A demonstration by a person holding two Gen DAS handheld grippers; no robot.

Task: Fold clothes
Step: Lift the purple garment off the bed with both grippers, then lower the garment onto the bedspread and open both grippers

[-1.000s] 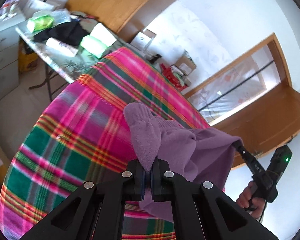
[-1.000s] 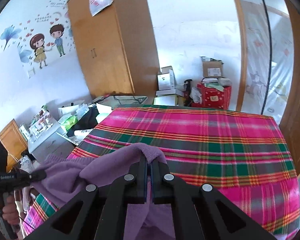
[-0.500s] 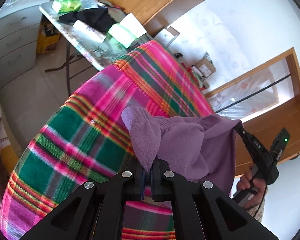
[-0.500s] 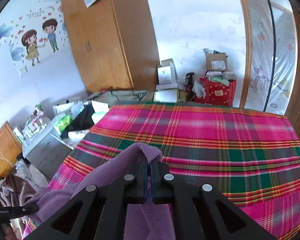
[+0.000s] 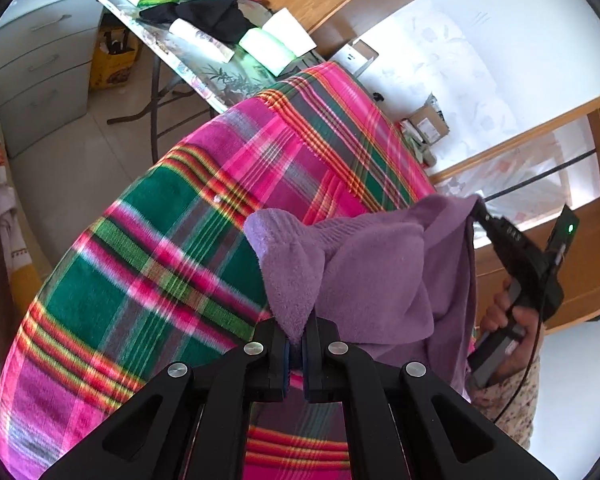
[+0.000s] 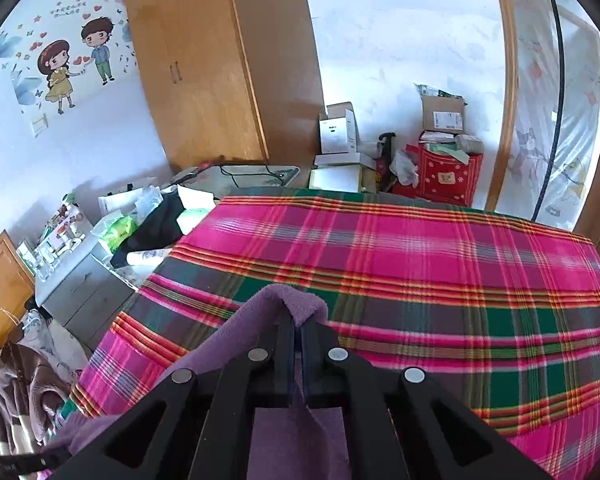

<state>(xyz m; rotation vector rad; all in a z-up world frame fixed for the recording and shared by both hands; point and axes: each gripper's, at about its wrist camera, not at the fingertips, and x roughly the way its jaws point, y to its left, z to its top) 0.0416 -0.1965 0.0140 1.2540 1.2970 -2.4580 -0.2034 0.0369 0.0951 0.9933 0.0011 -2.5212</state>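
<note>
Purple garment (image 5: 364, 264), plaid blanket (image 5: 148, 264), cluttered table (image 5: 204, 60)

Purple garment (image 5: 372, 264) lower, nearer plaid blanket (image 5: 148, 256).

The purple towel (image 5: 364, 264) hangs down behind the left gripper (image 5: 296, 350), so its bottom part is hidden. The plaid blanket (image 5: 148, 264) looks blurry near it. In the right wrist view the right gripper (image 6: 298, 334) covers much of the towel. The pile of clothes (image 6: 16, 392) is cut off at the edge.
</note>
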